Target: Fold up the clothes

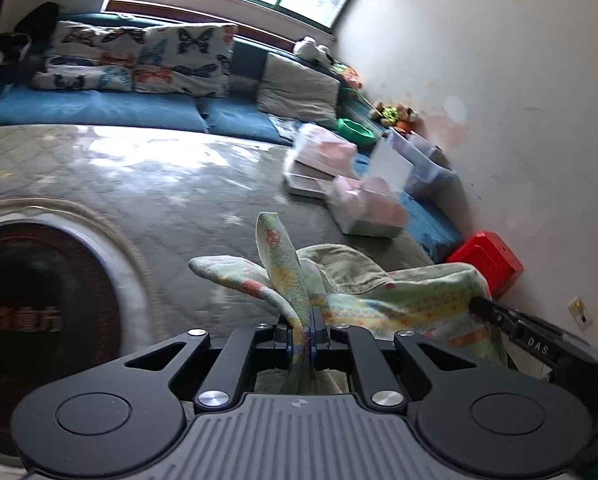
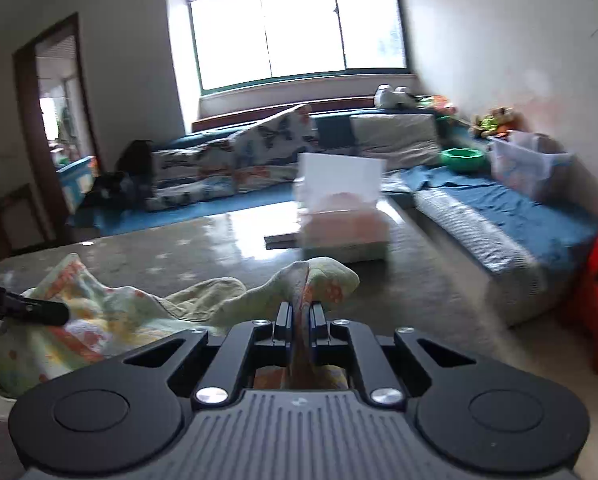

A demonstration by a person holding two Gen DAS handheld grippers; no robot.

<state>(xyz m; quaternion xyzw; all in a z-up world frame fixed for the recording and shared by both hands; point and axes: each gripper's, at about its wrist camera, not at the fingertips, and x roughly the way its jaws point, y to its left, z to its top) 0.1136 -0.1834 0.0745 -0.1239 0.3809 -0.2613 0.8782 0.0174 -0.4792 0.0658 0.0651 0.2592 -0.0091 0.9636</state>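
A pale green cloth with orange and yellow print hangs between my two grippers above a grey quilted mat. My left gripper is shut on one edge of the cloth, which sticks up between its fingers. The right gripper shows at the right of the left wrist view, gripping the other end. In the right wrist view my right gripper is shut on a bunched edge of the cloth. The left gripper's finger enters from the left, on the cloth.
Clear plastic boxes with pink contents stand on the mat ahead. A blue sofa with butterfly cushions lines the back and right wall. A red stool stands by the wall. A round dark object lies at left.
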